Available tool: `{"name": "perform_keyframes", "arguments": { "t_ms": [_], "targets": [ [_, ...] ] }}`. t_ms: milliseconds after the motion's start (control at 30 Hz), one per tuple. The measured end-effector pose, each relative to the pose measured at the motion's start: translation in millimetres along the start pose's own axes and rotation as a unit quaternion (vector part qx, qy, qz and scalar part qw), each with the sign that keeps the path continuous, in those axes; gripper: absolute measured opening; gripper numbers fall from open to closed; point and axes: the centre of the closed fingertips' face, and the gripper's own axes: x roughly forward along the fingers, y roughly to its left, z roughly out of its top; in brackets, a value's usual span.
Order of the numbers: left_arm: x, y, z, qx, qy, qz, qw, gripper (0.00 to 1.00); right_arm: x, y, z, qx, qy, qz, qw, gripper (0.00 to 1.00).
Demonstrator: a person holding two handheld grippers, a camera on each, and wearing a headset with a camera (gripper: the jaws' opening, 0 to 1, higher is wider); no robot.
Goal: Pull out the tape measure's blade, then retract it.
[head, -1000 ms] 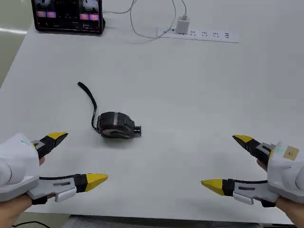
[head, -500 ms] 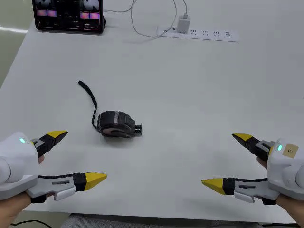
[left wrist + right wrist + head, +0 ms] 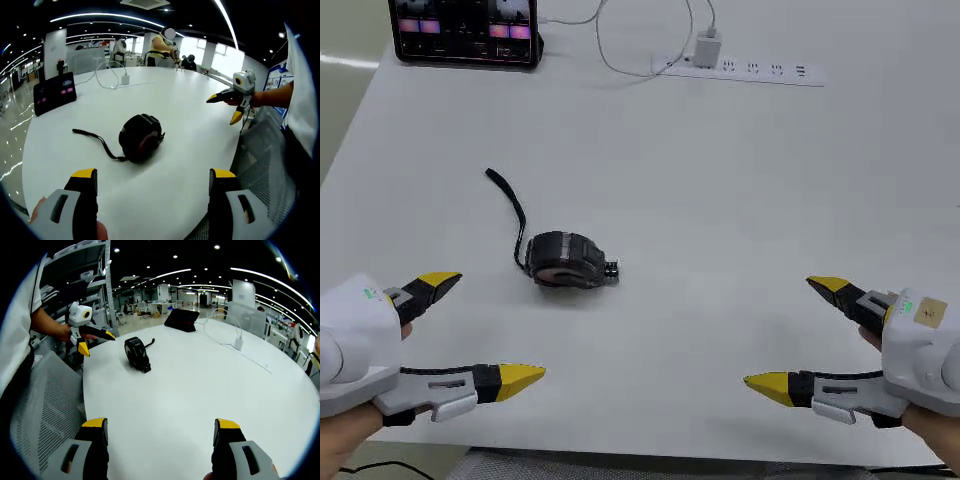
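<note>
Wide, plain white tabletop (image 3: 740,190). On it, lying on its side, a round black rubber-cased tape measure (image 3: 565,263), blade in, thin black wrist strap (image 3: 511,209) trailing off behind. Far beyond the tape measure and to its left, a dark-screened tablet (image 3: 465,30) propped up, pink patches lit. Far beyond and to its right, a long white power strip (image 3: 752,71), white charger block (image 3: 706,48) plugged in, thin white cable (image 3: 601,55) looping between.

The tape measure (image 3: 565,262) was black and dark grey, its strap (image 3: 510,210) black. The table (image 3: 720,200) was plain white. The left gripper (image 3: 485,328) and right gripper (image 3: 792,335) were white, with black jaws tipped yellow. The black tablet (image 3: 465,30) showed pink patches. The power strip (image 3: 750,70) was white.
</note>
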Motion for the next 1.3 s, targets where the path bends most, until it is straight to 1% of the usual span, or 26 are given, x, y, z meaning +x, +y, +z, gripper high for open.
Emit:
{"name": "perform_keyframes", "arguments": {
  "t_ms": [233,433,633,700,767,967,1000,1033,1067,1100,1133,1167,1200,1300],
  "targets": [
    [-0.1,-1.2,-0.2,0.010,0.003,0.002,0.9999,0.92,-0.2,1.0,0.3,0.000,0.000,0.002,1.0000,0.86],
    [0.0,-3.1,-1.7,0.017,0.008,-0.002,0.9998,0.95,-0.2,0.6,-0.7,0.000,0.001,0.001,1.0000,0.86],
    [0.3,-0.4,1.5,0.019,0.001,0.000,0.9998,0.99,0.0,0.7,-0.1,0.000,0.000,0.001,1.0000,0.85],
    [0.8,-1.9,1.9,0.015,0.001,-0.005,0.9999,0.98,0.1,0.9,-0.3,0.001,0.001,0.001,1.0000,0.85],
    [1.1,-1.6,1.3,0.019,0.003,-0.004,0.9998,0.98,-0.2,0.9,0.1,0.000,0.001,0.001,1.0000,0.85],
    [0.6,-2.6,0.5,0.016,0.004,-0.005,0.9998,0.98,-0.8,0.1,0.3,0.000,0.001,0.001,1.0000,0.85],
    [0.0,-4.5,-1.4,0.012,0.010,-0.010,0.9998,0.96,-0.8,0.0,0.1,0.000,0.001,0.001,1.0000,0.85],
    [-0.5,-4.7,-2.5,0.015,0.013,-0.010,0.9997,0.92,-0.9,-0.3,0.0,0.000,0.001,0.001,1.0000,0.85],
    [-1.0,1.1,0.5,0.033,0.006,0.008,0.9994,0.94,-1.0,-0.8,0.2,0.000,0.001,0.000,1.0000,0.85],
    [-1.8,-2.0,0.5,0.024,0.005,-0.002,0.9997,0.94,-1.1,-1.1,0.3,0.000,0.000,0.000,1.0000,0.85],
    [-1.9,-1.4,1.3,0.011,0.004,-0.003,0.9999,0.95,-1.2,-1.4,0.3,0.000,0.000,0.000,1.0000,0.85],
    [-1.9,0.9,2.2,0.012,0.000,0.003,0.9999,0.97,-1.2,-1.3,0.1,0.000,0.000,0.000,1.0000,0.86],
    [-2.1,1.6,2.7,0.010,-0.003,0.001,0.9999,0.98,-1.2,-1.2,0.0,0.000,0.000,0.000,1.0000,0.86],
    [-2.0,2.0,2.9,0.011,-0.001,0.001,0.9999,0.97,-1.2,-1.0,-0.2,0.000,0.000,0.000,1.0000,0.86]
  ]
}}
